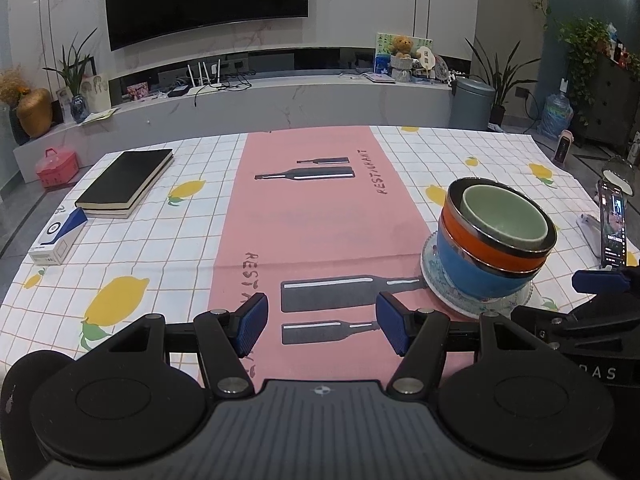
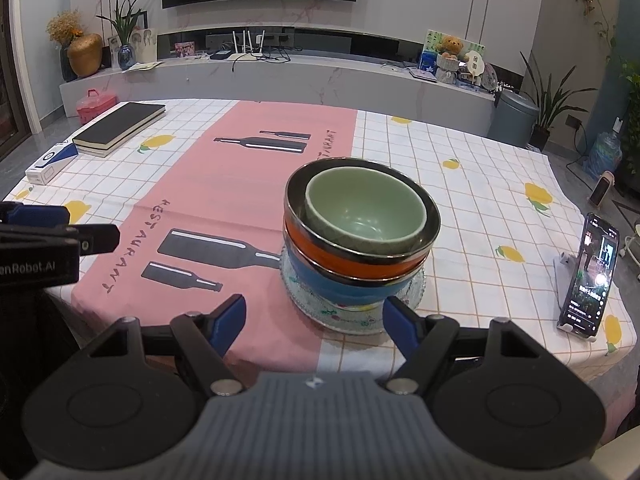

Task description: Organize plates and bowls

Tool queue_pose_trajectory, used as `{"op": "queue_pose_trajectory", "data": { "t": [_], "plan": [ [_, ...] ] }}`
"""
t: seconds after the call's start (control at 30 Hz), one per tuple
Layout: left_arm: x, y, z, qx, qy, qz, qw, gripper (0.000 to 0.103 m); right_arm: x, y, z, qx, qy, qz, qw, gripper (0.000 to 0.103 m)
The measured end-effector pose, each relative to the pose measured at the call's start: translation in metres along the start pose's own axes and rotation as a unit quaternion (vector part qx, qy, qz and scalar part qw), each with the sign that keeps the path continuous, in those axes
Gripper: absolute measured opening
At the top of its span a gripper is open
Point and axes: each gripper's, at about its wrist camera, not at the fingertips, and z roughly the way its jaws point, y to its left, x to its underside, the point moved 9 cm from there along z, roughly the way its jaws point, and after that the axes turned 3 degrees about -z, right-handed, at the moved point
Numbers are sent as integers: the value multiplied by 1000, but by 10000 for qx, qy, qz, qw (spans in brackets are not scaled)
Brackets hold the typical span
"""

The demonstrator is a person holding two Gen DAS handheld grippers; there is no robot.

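- Between the blue pads of the left gripper (image 1: 322, 330) there is only the pink runner (image 1: 312, 208) of the tablecloth; its jaws stand spread wide and pinch nothing.
- Ahead and to the right of that tool, near but not touching, stands the stack: a green bowl (image 1: 506, 216) nested in an orange bowl (image 1: 492, 250), that in a blue bowl (image 1: 476, 276), all seated on a patterned plate (image 1: 434, 276).
- The right gripper (image 2: 316, 326) is likewise spread and empty. The stack sits straight ahead of it, the plate (image 2: 352, 320) rim just in front of its right pad; whether pad and rim touch I cannot tell.
- In its own view the green bowl (image 2: 364, 208) sits slightly off-centre inside the steel-rimmed orange bowl (image 2: 344, 258), with the blue bowl (image 2: 344, 286) lowest.
- Further out, left of both tools, a black book (image 1: 124, 182) on a second book and a small white-and-blue box (image 1: 58, 238) lie well apart from the crockery; to the right a phone (image 2: 588, 276) leans on a stand.
- Progress, as a judgement: the sorting looks essentially finished, since every bowl and plate visible is already in one tidy nest and no loose piece lies on the cloth.
- What may remain is small: centring the green bowl, or moving the whole stack to a chosen place.
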Motion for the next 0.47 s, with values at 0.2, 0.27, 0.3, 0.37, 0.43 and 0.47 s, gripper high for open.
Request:
{"op": "queue_pose_trajectory", "data": {
  "t": [0.2, 0.27, 0.3, 0.37, 0.43, 0.47],
  "plan": [
    [-1, 0, 0, 9, -2, 0, 10000, 73, 1, 0, 1, 1, 15, 33, 10000, 75],
    [-1, -1, 0, 6, -2, 0, 10000, 73, 2, 0, 2, -1, 28, 37, 10000, 75],
    [-1, -1, 0, 9, -5, -2, 10000, 73, 2, 0, 2, -5, 35, 37, 10000, 75],
    [-1, 0, 0, 9, -5, -11, 10000, 73, 3, 1, 3, -10, 46, 32, 10000, 75],
    [-2, -1, 1, 17, -27, -37, 10000, 73, 3, 1, 4, -17, 49, 21, 10000, 75],
    [-3, -1, 1, 14, -29, -36, 10000, 73, 3, 2, 4, -20, 49, 15, 10000, 75]
  ]
}}
